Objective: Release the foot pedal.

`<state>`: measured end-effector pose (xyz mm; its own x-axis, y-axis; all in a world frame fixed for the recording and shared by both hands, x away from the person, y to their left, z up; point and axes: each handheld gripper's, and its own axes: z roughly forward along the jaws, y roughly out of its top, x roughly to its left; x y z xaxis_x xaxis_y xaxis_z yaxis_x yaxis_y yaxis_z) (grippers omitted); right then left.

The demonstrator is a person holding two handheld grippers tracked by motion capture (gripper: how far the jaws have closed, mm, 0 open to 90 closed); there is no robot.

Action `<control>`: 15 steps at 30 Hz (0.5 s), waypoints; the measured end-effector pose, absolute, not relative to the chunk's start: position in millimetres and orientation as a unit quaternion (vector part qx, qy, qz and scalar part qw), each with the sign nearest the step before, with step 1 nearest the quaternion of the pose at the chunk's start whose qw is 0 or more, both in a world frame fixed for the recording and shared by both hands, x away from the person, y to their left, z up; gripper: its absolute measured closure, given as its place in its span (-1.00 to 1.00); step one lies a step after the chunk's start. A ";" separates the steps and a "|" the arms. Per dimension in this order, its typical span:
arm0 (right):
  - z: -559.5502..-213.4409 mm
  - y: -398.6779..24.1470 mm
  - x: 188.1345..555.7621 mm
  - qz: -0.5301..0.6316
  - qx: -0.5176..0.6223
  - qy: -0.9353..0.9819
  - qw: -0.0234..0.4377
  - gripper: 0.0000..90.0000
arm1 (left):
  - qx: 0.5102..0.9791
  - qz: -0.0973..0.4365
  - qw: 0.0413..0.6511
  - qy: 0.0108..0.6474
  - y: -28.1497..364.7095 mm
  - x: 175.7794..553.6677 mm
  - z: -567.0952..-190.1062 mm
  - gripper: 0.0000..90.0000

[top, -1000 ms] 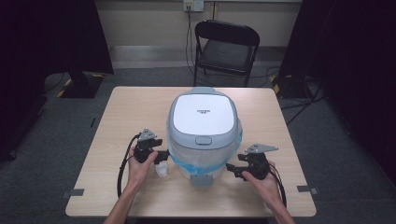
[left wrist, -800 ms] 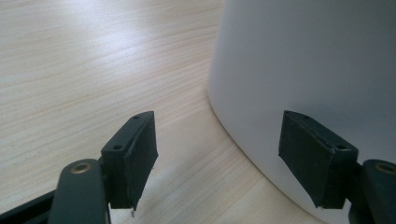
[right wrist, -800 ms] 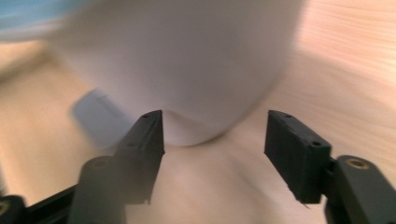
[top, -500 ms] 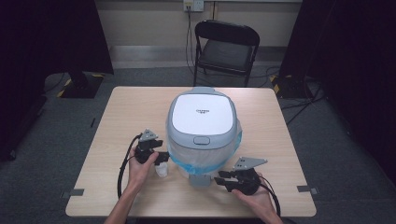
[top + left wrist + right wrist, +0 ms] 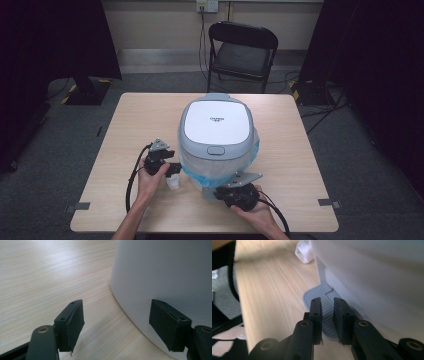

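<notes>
Grey ribbed plastic forms the foot pedal [image 5: 322,312] that juts from the base of the white pedal bin [image 5: 216,137], and the right gripper [image 5: 327,305] is poised just above it with its jaws nearly together and nothing between them. The step in hand is judged to be a press on this pedal, so the jaws are best kept close and brought straight down on its middle. The left gripper [image 5: 116,320] is held at the bin's left side, jaws wide apart, one in front of the white wall; whether it touches cannot be told. A steadying hold there would stop the bin sliding. The bin stands at the middle of the table [image 5: 130,125], lid closed, with a blue liner [image 5: 220,176] hanging beneath the lid; its contents are hidden.
</notes>
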<state>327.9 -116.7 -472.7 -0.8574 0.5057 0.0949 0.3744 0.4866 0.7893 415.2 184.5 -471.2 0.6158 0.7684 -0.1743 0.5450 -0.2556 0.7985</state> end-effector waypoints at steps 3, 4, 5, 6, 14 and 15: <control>-472.8 -117.1 327.7 0.433 0.258 0.860 0.083 0.79 | 0.784 0.126 0.441 0.419 184.6 415.0 -471.4 -0.38; -473.0 -117.2 327.8 0.432 0.258 0.860 0.083 0.80 | 0.784 0.126 0.441 0.418 184.7 415.0 -471.4 -0.38; -473.1 -116.7 327.5 0.431 0.257 0.861 0.083 0.80 | 0.784 0.126 0.441 0.418 184.8 415.1 -471.5 -0.38; -473.4 -116.2 327.0 0.429 0.258 0.861 0.088 0.80 | 0.784 0.125 0.441 0.419 185.0 415.2 -471.8 -0.39; -476.5 -117.2 326.4 0.431 0.257 0.860 0.093 0.87 | 0.781 0.117 0.443 0.424 185.2 415.1 -476.2 -0.39; -476.7 -117.6 326.7 0.432 0.258 0.859 0.092 0.89 | 0.781 0.117 0.441 0.426 184.8 414.8 -477.2 -0.40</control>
<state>326.7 -117.6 -476.7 -0.8499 0.5228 0.0658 0.3643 0.4927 0.7903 414.8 184.8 -477.2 0.6095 0.7688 -0.1934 0.5622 -0.2472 0.7892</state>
